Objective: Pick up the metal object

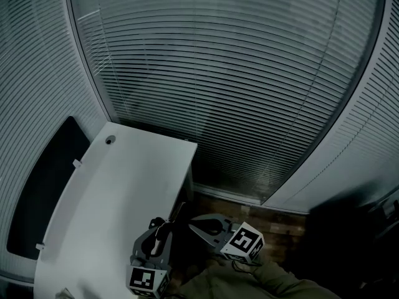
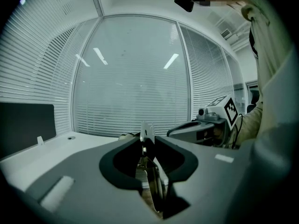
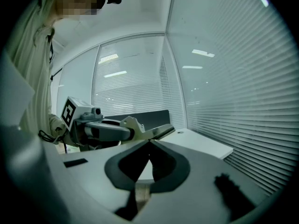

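A thin, flat metal object (image 2: 146, 133) stands upright between the jaws of my left gripper (image 2: 147, 143), which is shut on it. In the head view its end (image 1: 179, 212) pokes out past the left gripper (image 1: 163, 224), just off the right edge of the white table (image 1: 118, 185). From the right gripper view the metal piece (image 3: 161, 132) shows as a slanted strip at the left gripper's tips. My right gripper (image 3: 149, 143) has its jaws meeting at a point with nothing between them. It hangs close to the right of the left one (image 1: 194, 226).
A dark panel (image 1: 47, 185) runs along the table's left side. A small round hole (image 1: 110, 140) sits at the table's far corner. Slatted blinds (image 1: 237, 80) cover the windows all round. Brown floor (image 1: 274, 220) lies right of the table. A person's pale sleeve (image 1: 255, 284) is at the bottom.
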Demonstrator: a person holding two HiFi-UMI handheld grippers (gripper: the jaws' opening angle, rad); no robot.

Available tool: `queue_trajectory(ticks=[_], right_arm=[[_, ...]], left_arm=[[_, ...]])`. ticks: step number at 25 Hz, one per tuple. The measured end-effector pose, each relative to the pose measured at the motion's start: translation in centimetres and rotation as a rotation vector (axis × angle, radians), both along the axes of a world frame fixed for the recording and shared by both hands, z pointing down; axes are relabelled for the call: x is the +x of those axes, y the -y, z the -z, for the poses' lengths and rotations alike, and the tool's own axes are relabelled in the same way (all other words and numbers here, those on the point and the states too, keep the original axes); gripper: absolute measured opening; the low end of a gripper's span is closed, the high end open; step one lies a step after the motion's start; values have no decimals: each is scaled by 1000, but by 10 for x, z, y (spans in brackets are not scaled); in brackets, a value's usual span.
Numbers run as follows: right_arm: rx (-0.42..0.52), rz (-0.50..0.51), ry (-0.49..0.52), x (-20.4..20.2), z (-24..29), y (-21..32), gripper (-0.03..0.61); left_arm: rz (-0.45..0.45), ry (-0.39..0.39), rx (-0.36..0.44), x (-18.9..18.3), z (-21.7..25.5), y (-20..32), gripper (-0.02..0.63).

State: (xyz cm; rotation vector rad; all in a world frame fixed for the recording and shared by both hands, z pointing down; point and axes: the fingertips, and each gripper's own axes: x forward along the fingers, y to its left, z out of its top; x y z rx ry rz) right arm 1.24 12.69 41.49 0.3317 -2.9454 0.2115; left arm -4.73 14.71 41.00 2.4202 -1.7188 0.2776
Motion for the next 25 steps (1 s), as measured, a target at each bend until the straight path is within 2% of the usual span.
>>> queue_trajectory(ticks=[25], right_arm=[[-7,9,11,3,-1,2,5]], left_arm=[[21,-18,6,1,0,2,103]])
